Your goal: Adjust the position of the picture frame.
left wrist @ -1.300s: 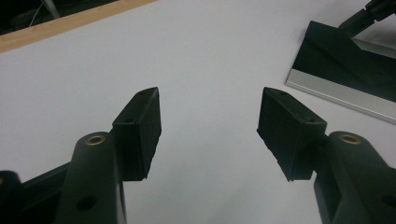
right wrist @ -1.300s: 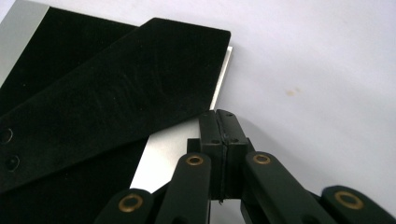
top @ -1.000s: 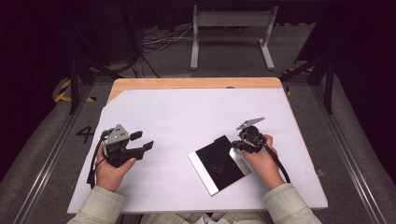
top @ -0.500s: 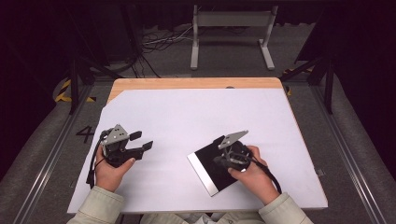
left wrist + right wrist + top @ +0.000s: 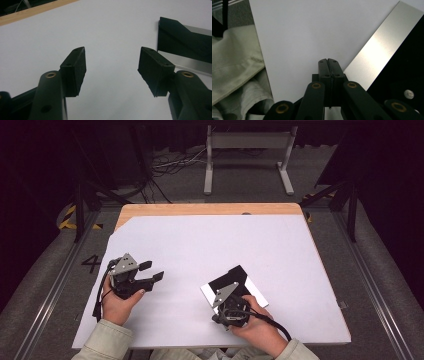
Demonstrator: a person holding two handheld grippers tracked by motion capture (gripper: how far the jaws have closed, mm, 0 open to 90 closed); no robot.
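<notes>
**Right gripper swings to the plate's near edge, jaws clenched**

High view: A flat plate (image 5: 235, 282), black with a silvery band along its near-left edge, lies on the white sheet (image 5: 200, 245) right of centre, toward the person's side. The right gripper (image 5: 231, 309) sits just beside the plate's near corner, partly over it. A second ago it was at the plate's far-right side; since then it has travelled round to the near-left of the plate, while the plate itself has kept its place. My reading is that the hand is lining up on the silvery edge, to push or lift the plate from there. The left gripper (image 5: 150, 271) has stayed put well to the left, apart from the plate, with its jaws spread and nothing between them.

Left gripper view: Both black jaws stand wide apart over bare sheet. The plate (image 5: 185, 47) lies farther off at the right, its silvery band facing this way. A strip of the wooden table (image 5: 32, 12) shows beyond the sheet.

Right gripper view: The jaws are clenched tight together, holding nothing, their tips over the sheet just beside the silvery band of the plate (image 5: 382, 47). A pale sleeve (image 5: 234, 65) sits at the left.

Nothing else lies on the sheet, so nothing blocks either hand. The plate lies flat, so closed jaws would have to open to take its edge.
</notes>
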